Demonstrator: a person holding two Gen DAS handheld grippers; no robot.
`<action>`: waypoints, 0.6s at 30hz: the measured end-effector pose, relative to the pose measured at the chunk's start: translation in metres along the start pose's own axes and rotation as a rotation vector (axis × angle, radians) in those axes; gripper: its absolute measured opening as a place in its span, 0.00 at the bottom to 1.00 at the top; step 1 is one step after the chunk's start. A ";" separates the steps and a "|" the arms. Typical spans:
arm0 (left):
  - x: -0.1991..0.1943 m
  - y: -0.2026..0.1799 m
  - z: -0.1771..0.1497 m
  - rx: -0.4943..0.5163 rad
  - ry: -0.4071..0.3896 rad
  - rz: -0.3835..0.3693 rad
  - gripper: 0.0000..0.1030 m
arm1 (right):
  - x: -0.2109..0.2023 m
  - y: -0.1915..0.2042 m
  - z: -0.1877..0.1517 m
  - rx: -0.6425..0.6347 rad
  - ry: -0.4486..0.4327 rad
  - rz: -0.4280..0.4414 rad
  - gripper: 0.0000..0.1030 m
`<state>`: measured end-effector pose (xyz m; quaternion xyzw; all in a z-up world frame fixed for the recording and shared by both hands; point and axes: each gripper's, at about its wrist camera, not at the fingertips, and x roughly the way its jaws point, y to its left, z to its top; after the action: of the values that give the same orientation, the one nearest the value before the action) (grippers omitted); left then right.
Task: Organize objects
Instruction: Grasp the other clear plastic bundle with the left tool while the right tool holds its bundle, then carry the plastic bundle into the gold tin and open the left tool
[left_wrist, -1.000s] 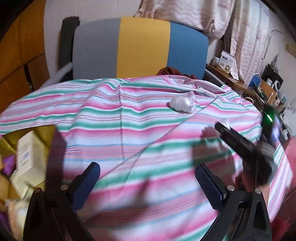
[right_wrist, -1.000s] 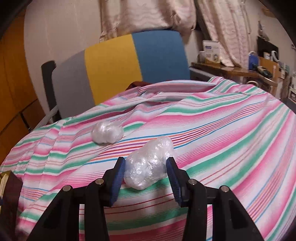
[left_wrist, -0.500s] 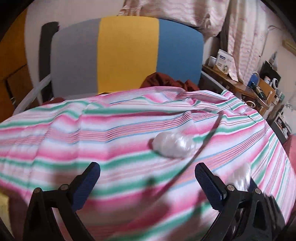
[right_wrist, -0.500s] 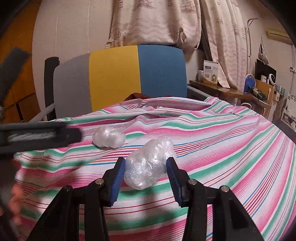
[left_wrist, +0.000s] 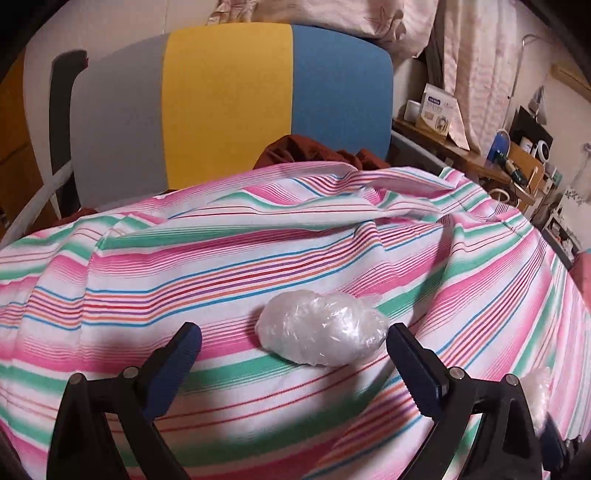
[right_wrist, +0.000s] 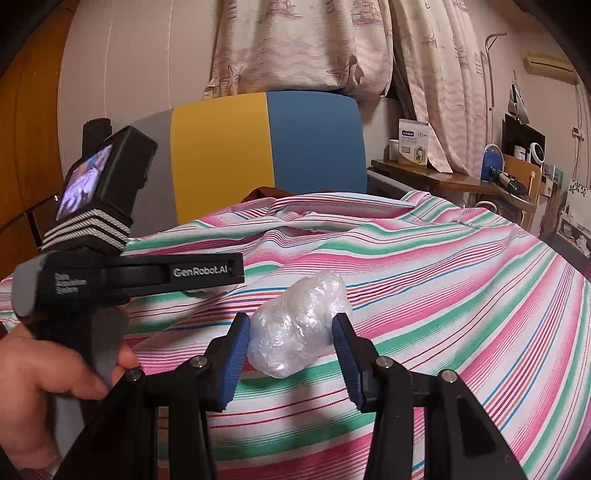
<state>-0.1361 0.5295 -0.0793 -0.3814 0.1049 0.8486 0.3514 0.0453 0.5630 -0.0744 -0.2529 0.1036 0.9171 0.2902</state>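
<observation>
A wad of clear crumpled plastic lies on the pink, green and white striped cloth. My left gripper straddles it, jaws wide and closing; the wad sits nearer the right finger, and neither pad presses on it. My right gripper is shut on a second plastic wad, held just above the cloth. That second wad also shows at the lower right edge of the left wrist view. In the right wrist view a hand grips the left gripper's black handle, close on the left.
A chair back in grey, yellow and blue rises behind the cloth, with a dark red garment at its foot. A cluttered wooden desk stands at the right, and curtains hang behind.
My left gripper has swept across the cloth to the lying wad, which now sits between its fingers. It has come into the right wrist view. The right gripper keeps its wad and has stayed put.
</observation>
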 end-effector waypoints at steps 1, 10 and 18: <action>0.003 -0.002 0.000 0.008 0.005 -0.004 0.89 | 0.001 0.000 0.000 0.003 0.002 0.000 0.45; -0.013 -0.006 -0.006 0.026 -0.099 -0.014 0.69 | 0.000 0.000 -0.001 -0.002 0.000 -0.015 0.45; -0.063 0.015 -0.038 -0.050 -0.232 0.095 0.69 | 0.001 0.001 -0.001 -0.008 0.002 -0.024 0.45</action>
<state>-0.0952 0.4694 -0.0613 -0.2840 0.0602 0.9049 0.3111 0.0442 0.5622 -0.0755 -0.2565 0.0970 0.9136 0.3001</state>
